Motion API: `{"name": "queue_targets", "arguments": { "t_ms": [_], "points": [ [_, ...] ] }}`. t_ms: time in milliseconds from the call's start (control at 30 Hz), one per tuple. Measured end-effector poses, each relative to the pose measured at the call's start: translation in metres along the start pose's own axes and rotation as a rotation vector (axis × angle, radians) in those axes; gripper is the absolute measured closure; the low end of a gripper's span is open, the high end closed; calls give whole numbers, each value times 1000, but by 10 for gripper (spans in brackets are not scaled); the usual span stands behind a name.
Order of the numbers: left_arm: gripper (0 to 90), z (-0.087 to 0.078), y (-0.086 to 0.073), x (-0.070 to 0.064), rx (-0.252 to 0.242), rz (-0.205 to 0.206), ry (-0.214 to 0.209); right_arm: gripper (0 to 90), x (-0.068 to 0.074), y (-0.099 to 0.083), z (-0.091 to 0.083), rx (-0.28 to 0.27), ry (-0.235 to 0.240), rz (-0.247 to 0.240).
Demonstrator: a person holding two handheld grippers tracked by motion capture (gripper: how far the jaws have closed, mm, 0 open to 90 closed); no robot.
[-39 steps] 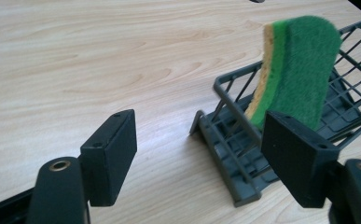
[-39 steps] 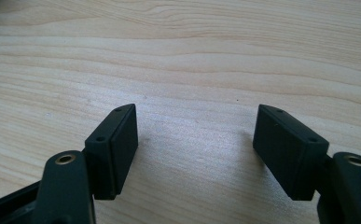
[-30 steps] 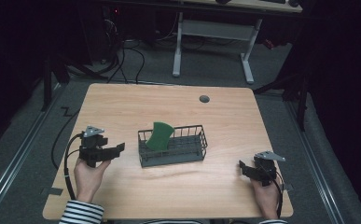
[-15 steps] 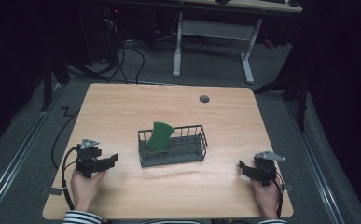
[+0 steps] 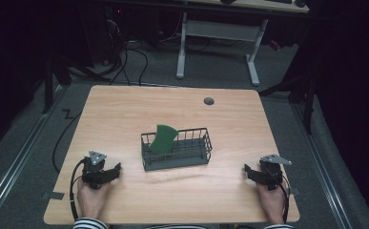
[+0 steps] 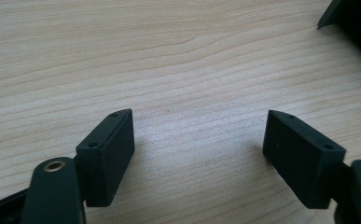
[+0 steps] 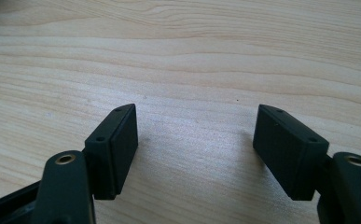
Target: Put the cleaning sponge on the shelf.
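The wire basket (image 5: 176,150) stands mid-table with a green sponge (image 5: 162,139) leaning upright in its left end, ahead of both sets of fingers and between them; its long axis runs side to side. The left gripper (image 5: 107,174) rests nearer, fingers (image 6: 107,151) spread over bare table (image 5: 125,114); the right gripper (image 5: 252,174) sits farther off, spread too, so I'd expect the left to go first.

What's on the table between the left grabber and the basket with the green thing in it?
Nothing: in the high view, only bare wooden table lies between the left gripper and the basket holding the green piece.
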State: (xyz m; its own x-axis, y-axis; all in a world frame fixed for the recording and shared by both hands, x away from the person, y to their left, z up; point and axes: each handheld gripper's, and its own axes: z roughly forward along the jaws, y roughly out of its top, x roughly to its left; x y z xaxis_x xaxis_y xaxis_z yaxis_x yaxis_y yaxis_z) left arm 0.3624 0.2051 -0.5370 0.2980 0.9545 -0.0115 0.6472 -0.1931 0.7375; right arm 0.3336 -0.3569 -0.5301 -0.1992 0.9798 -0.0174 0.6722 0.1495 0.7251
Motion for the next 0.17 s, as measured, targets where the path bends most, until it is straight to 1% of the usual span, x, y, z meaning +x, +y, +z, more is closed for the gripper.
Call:
{"name": "queue_targets", "arguments": {
  "t_ms": [33,167],
  "points": [
    [242,0,0,0,3,1,-6,308,0,0,0,0,0,1],
    [234,0,0,0,3,1,-7,308,0,0,0,0,0,2]
  ]
}}
